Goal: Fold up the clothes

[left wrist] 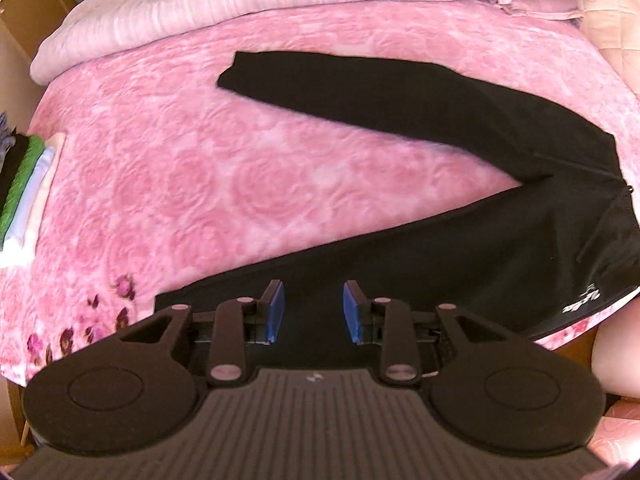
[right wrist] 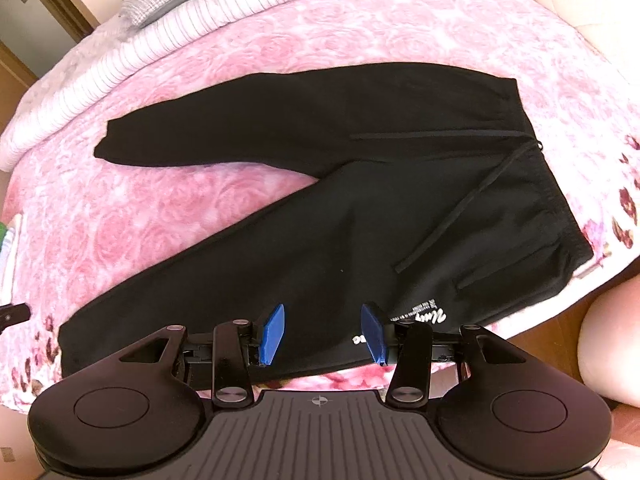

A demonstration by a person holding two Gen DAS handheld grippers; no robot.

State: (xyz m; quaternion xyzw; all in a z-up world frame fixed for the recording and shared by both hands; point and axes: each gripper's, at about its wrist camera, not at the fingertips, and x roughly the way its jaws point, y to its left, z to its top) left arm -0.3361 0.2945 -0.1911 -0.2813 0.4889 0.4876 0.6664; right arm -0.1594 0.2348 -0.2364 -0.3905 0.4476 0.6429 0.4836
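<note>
Black sweatpants (right wrist: 320,184) are laid flat on the pink rose-patterned bedspread (right wrist: 120,224), legs spread in a V.

The waistband and loose drawstring (right wrist: 472,200) are seen at the right, with white lettering (right wrist: 434,315) printed near the hip. The left gripper (left wrist: 314,312) is held above the nearer leg, its blue pads apart and nothing between them; the right gripper (right wrist: 322,334) is likewise held open and empty over the hip. A stack of folded clothes (left wrist: 24,196) is seen at the bed's left edge, and a striped quilt (left wrist: 240,4) is bunched at the far side.
</note>
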